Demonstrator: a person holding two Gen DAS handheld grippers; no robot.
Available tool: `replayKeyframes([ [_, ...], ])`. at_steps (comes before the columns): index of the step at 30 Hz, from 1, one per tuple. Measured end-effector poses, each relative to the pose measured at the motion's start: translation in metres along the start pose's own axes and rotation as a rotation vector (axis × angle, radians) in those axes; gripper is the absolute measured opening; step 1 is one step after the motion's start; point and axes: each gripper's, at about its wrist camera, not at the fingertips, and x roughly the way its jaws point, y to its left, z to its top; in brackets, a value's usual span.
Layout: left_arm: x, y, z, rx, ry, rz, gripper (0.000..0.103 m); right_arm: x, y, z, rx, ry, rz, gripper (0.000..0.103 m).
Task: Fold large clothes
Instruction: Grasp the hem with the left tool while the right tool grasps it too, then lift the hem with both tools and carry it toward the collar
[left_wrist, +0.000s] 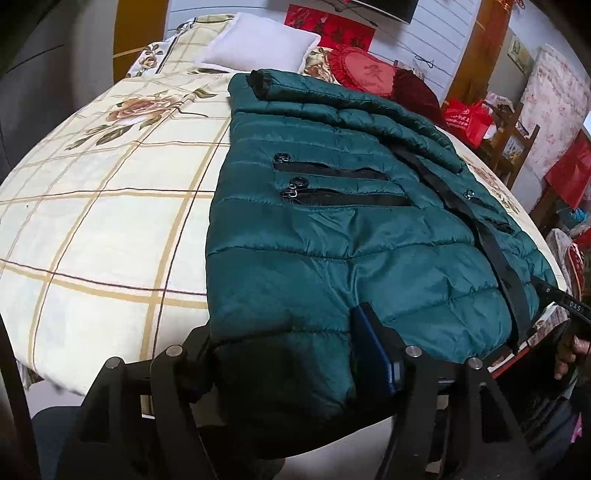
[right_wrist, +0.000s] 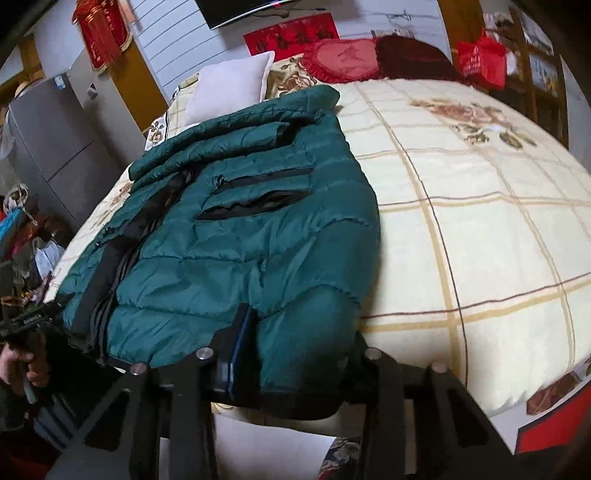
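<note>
A dark green puffer jacket (left_wrist: 332, 236) lies on the bed with its front up, black zipper strip down the middle and sleeves folded across its far end. It also shows in the right wrist view (right_wrist: 236, 236). My left gripper (left_wrist: 284, 354) stands at the jacket's near hem, its jaws wide apart with the padded hem between them. My right gripper (right_wrist: 295, 354) stands at the other near corner of the hem in the same way, jaws apart around the fabric. The right gripper also shows at the left wrist view's right edge (left_wrist: 561, 299).
The bed has a cream quilt (left_wrist: 110, 206) with a plaid and flower print. A white pillow (left_wrist: 255, 48) and a red heart cushion (left_wrist: 362, 70) lie at the headboard end. A grey cabinet (right_wrist: 48, 147) and cluttered furniture stand beside the bed.
</note>
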Motion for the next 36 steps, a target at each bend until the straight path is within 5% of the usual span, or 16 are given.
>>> replayKeyframes([
  [4, 0.0, 0.0, -0.001, -0.005, -0.007, -0.002, 0.046, -0.003, 0.001, -0.001, -0.011, -0.01, -0.004, 0.028],
  [6, -0.002, 0.003, -0.003, -0.021, -0.016, -0.017, 0.023, -0.006, 0.005, 0.0, -0.029, -0.024, -0.011, 0.023],
  [9, -0.008, 0.01, -0.003, -0.055, -0.039, -0.029, 0.006, -0.015, 0.009, -0.002, -0.054, -0.042, -0.022, 0.018],
  [12, -0.013, 0.014, -0.003, -0.079, -0.055, -0.042, 0.0, -0.021, 0.009, -0.001, -0.047, -0.061, -0.017, 0.016],
  [24, -0.034, -0.025, 0.006, -0.039, -0.048, 0.141, 0.0, -0.051, 0.021, 0.003, -0.071, -0.14, -0.082, 0.015],
  [36, -0.055, -0.015, 0.016, -0.062, -0.079, 0.149, 0.0, -0.079, 0.027, 0.01, -0.092, -0.186, -0.07, 0.014],
])
